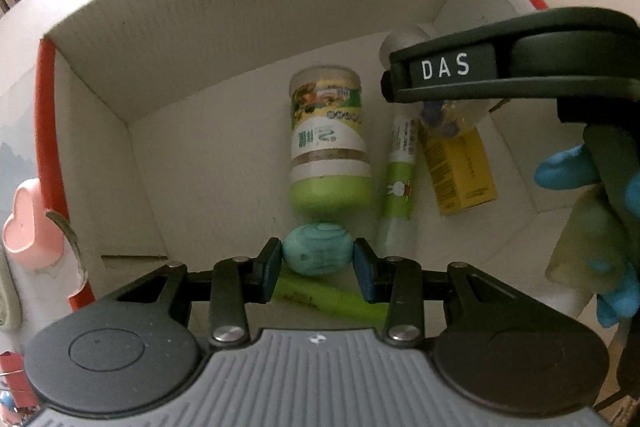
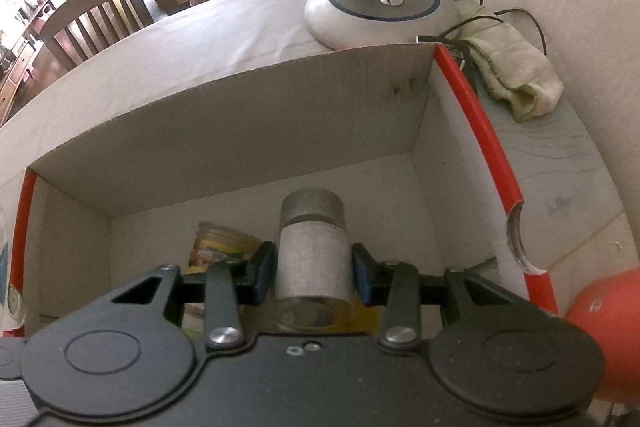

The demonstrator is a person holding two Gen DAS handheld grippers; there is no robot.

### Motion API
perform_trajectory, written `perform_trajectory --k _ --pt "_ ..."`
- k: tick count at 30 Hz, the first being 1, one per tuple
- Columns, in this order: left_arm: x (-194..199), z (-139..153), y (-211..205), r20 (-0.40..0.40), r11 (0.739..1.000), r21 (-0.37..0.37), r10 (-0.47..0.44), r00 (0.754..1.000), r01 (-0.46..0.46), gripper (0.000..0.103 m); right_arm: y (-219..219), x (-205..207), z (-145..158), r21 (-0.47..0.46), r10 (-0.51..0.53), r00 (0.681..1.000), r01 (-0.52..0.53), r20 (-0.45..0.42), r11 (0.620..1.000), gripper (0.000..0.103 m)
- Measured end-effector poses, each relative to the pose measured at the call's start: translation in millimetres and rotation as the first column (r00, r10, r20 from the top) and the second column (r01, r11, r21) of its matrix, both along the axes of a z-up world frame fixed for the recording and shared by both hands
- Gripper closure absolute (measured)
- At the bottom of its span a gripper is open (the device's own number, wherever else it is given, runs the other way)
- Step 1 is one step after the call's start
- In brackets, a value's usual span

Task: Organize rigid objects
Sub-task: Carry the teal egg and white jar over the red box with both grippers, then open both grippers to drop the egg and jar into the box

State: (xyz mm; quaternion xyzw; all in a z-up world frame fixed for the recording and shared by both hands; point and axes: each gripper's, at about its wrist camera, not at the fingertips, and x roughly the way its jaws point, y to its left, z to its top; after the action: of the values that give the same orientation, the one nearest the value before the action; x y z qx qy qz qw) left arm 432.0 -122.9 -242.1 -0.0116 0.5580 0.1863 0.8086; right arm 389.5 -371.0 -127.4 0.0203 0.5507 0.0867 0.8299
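Teal egg (image 1: pixel 318 249) sat clamped crosswise in the left claw (image 1: pixel 317 269), over the box (image 1: pixel 92 147) floor; right claw (image 2: pixel 312 273) gripped an upright jar (image 2: pixel 312 259).

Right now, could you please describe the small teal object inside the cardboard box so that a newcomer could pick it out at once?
Look into the open white cardboard box with red edges. Near its front, just below the lying jar with the green lid, the left gripper pinches a teal egg-shaped object. Unlike the cylindrical containers around it, it is rounded, unlabelled and blue-green all over.
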Motion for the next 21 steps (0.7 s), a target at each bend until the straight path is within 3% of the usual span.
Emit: perform_trajectory --k 13,17,21 --pt "-4 0 -3 -0.043 1.000 0.004 -0.003 0.999 0.003 0.064 -1 -5 3 -0.007 0.006 1.000 -0.006 -0.005 1.000 0.061" --pt "-3 8 -2 -0.015 1.000 0.007 -0.010 1.000 0.010 0.044 -2 -11 7 -0.004 0.011 1.000 -0.011 -0.001 1.000 0.058" --pt "-4 17 -6 0.007 0.999 0.020 -0.044 0.999 0.044 0.043 -3 -18 12 0.002 0.010 1.000 -0.010 0.004 1.000 0.055"
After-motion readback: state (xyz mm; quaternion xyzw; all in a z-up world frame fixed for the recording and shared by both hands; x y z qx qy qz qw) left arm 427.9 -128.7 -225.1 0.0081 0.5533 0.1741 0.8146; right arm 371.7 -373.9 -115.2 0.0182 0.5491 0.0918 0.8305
